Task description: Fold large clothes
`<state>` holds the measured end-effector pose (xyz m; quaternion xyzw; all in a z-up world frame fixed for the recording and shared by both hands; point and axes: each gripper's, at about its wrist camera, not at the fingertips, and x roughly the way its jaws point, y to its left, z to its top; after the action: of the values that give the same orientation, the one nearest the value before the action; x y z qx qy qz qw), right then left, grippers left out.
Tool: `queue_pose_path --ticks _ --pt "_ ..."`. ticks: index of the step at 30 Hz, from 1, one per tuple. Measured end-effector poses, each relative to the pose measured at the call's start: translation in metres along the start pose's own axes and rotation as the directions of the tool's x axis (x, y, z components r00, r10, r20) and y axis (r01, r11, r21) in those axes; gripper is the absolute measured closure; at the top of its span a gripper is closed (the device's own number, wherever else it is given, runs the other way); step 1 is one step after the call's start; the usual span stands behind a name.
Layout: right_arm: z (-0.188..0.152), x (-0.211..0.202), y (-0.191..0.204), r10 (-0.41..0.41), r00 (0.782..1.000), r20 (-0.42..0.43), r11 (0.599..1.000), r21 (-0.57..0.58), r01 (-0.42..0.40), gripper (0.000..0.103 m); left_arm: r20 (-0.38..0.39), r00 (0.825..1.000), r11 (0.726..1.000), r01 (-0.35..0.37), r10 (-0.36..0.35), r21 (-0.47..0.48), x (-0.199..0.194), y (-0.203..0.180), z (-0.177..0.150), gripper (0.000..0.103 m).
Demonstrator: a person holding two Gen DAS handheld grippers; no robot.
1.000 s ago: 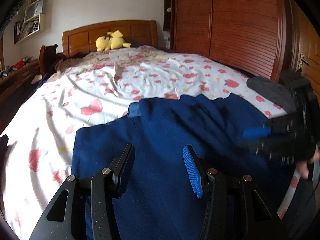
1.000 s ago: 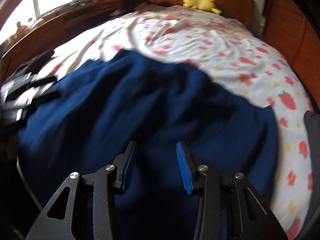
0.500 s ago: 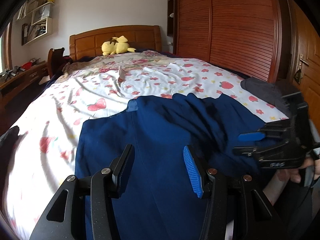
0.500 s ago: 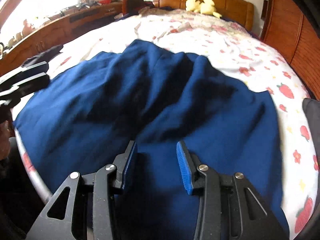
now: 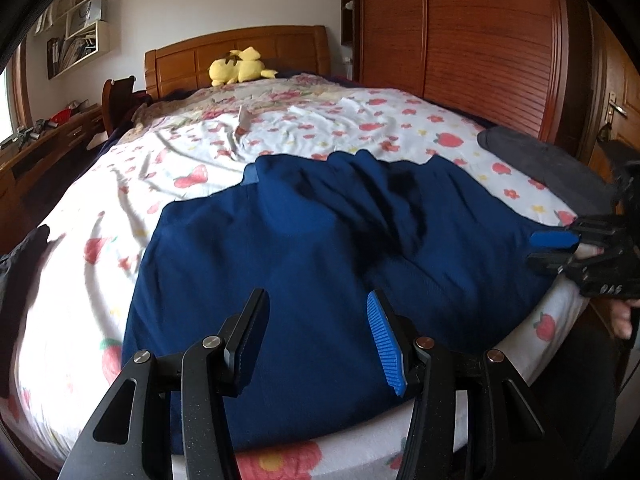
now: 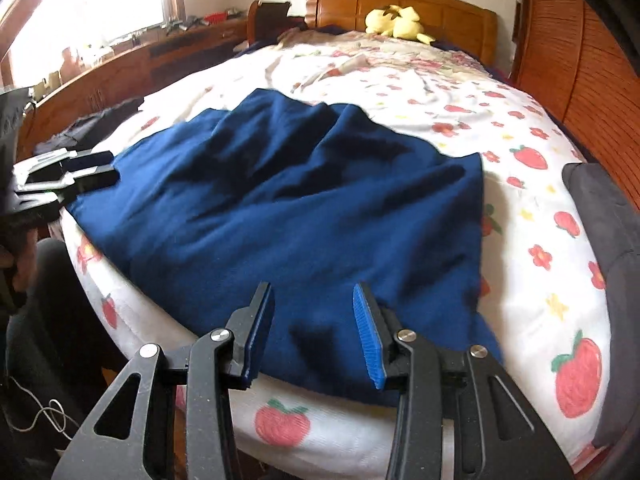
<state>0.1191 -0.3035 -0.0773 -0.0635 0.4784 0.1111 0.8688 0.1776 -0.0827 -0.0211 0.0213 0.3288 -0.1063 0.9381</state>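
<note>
Closest to me, the left gripper [image 5: 318, 336] hangs over the near edge of the bed with its jaws apart and nothing between them. The right gripper [image 6: 314, 334] is the same: parted, empty, tipped down toward the cloth.

Just beyond the fingertips lies the navy garment [image 5: 320, 248], spread across the foot of the strawberry-print sheet [image 5: 100, 248], its near hem draped right at the mattress edge. It looks laid out but not smoothed: a ridge of rumples runs through the middle toward its far edge. I see no fold in it yet, so I'd judge the job barely begun, with flattening and every fold left to do.

Off to the side a dark grey garment [image 6: 612, 208] waits, perhaps next in line. Farthest back, a yellow plush toy [image 5: 240, 68] sits against the wooden headboard [image 5: 180, 60].
</note>
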Motion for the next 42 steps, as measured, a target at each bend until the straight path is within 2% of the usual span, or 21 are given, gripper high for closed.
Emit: queue_pose_path --ticks 3,8,15,16,18,19,21,22,30,33,34,35,37,41,42 --pt "-0.002 -0.014 -0.007 -0.009 1.000 0.016 1.000 0.000 0.009 0.061 -0.015 1.000 1.000 0.013 -0.013 -0.020 0.004 -0.002 0.003 0.050" --pt "-0.010 -0.034 -0.017 -0.046 0.998 0.038 0.999 -0.009 0.046 0.061 -0.032 0.999 1.000 0.016 -0.015 0.013 0.006 -0.014 0.003 0.050" --pt "-0.024 -0.043 -0.046 -0.049 0.998 0.037 0.996 0.076 0.046 0.061 -0.080 0.997 0.998 0.024 -0.020 0.051 0.023 -0.026 0.002 0.050" --pt "-0.025 -0.043 -0.049 -0.052 0.998 0.035 0.995 0.084 0.048 0.060 -0.086 0.996 0.998 0.019 -0.014 0.055 0.025 -0.027 0.003 0.050" --pt "-0.028 -0.041 -0.056 -0.064 0.998 0.028 0.993 0.098 0.061 0.050 -0.099 0.995 0.998 0.010 -0.004 0.057 0.030 -0.029 0.004 0.050" --pt "-0.029 -0.040 -0.061 -0.066 0.997 0.028 0.992 0.114 0.062 0.041 -0.103 0.995 0.998 0.011 -0.005 0.056 0.032 -0.030 0.004 0.050" --pt "-0.030 -0.037 -0.069 -0.042 0.999 0.025 0.989 0.145 0.038 0.035 -0.109 0.994 0.998 0.006 0.001 0.058 0.035 -0.031 0.004 0.050" --pt "-0.031 -0.036 -0.073 -0.027 0.999 0.022 0.986 0.163 0.023 0.028 -0.112 0.994 0.998 0.003 0.004 0.060 0.036 -0.031 0.004 0.050" --pt "-0.040 -0.010 -0.080 0.046 0.999 -0.025 0.964 0.262 -0.038 0.027 -0.131 0.991 0.997 0.005 0.005 0.072 0.045 -0.034 -0.001 0.050" --pt "-0.044 -0.001 -0.074 0.068 0.997 -0.044 0.963 0.262 -0.054 0.027 -0.127 0.992 0.996 0.013 -0.002 0.084 0.047 -0.034 -0.004 0.049" --pt "-0.044 0.001 -0.070 0.069 0.996 -0.049 0.966 0.253 -0.054 0.029 -0.126 0.992 0.996 0.016 -0.005 0.088 0.047 -0.034 -0.004 0.049" --pt "-0.045 0.003 -0.064 0.078 0.996 -0.045 0.968 0.242 -0.065 0.038 -0.124 0.992 0.996 0.021 -0.010 0.087 0.048 -0.033 -0.004 0.049" --pt "-0.045 0.006 -0.058 0.059 0.997 -0.046 0.973 0.225 -0.047 0.040 -0.122 0.992 0.996 0.036 -0.026 0.078 0.046 -0.031 -0.004 0.049" --pt "-0.038 0.004 -0.058 0.079 0.997 0.001 0.968 0.237 -0.077 0.065 -0.108 0.993 0.996 0.062 -0.055 0.059 0.038 -0.022 -0.003 0.049" --pt "-0.035 0.001 -0.059 0.090 0.996 0.022 0.964 0.249 -0.093 0.068 -0.102 0.993 0.996 0.062 -0.056 0.057 0.035 -0.020 -0.003 0.049"
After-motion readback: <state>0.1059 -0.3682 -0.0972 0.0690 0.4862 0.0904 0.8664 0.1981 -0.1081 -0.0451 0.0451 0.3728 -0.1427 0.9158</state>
